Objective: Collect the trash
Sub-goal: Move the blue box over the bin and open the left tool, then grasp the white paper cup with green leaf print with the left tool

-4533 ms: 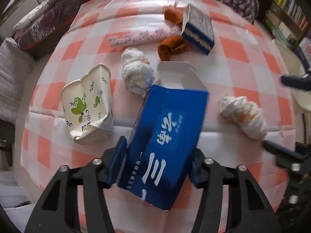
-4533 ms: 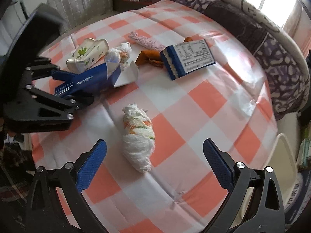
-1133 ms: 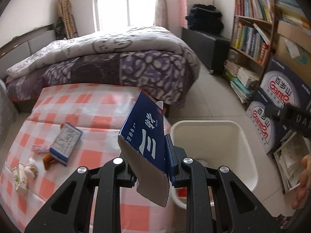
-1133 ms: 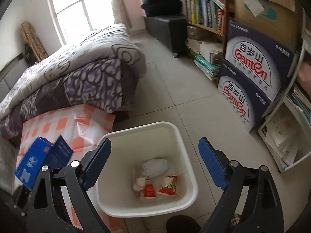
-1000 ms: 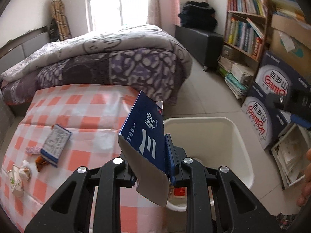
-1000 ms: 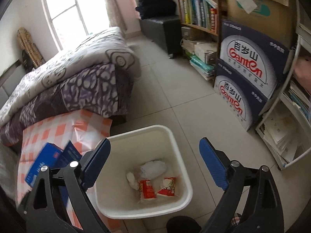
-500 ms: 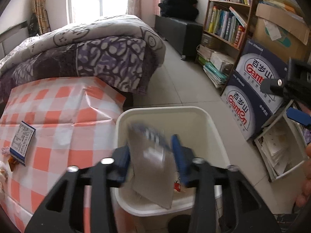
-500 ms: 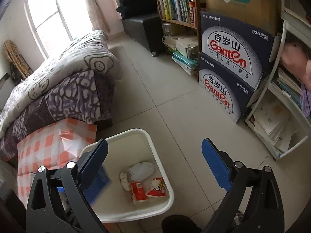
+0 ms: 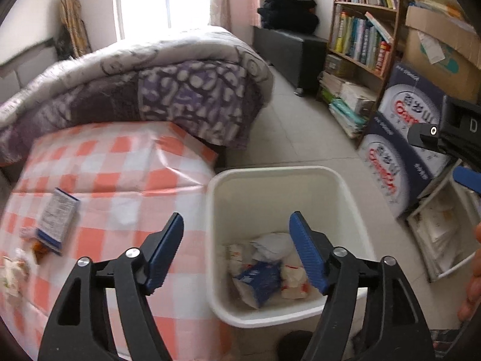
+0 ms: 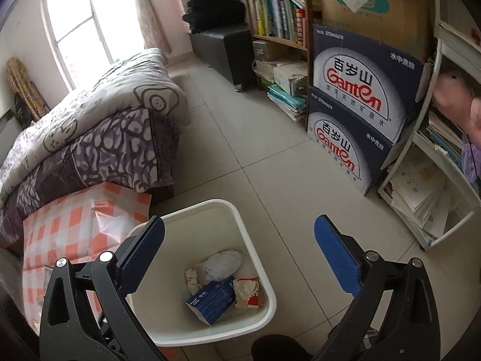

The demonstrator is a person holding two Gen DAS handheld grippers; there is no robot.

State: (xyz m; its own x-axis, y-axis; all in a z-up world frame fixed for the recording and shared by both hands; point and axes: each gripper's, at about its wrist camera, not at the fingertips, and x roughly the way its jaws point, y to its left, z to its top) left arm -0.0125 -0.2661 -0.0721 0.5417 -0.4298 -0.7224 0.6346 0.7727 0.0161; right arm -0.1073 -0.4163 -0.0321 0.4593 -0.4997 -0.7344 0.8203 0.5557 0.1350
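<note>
Left gripper [image 9: 236, 245] opening, empty, blue carton [image 9: 258, 279] released into white bin [image 9: 270, 177] directly below; right gripper [image 10: 239, 258] spread wide, idle; risk of clipping bin rim swinging back toward worktop [image 9: 120, 162].

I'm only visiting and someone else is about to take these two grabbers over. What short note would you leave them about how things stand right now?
Left gripper: jaws opening, nothing between them, above the bin.
Right gripper: jaws opening wide, empty, also over the bin.
Done: the blue carton lies in the bin with a white wad and red-and-white wrappers.
Left: on the table, a blue-edged box, orange scraps beside it and crumpled bits at the table's near edge, blurred here. Go back for those.
</note>
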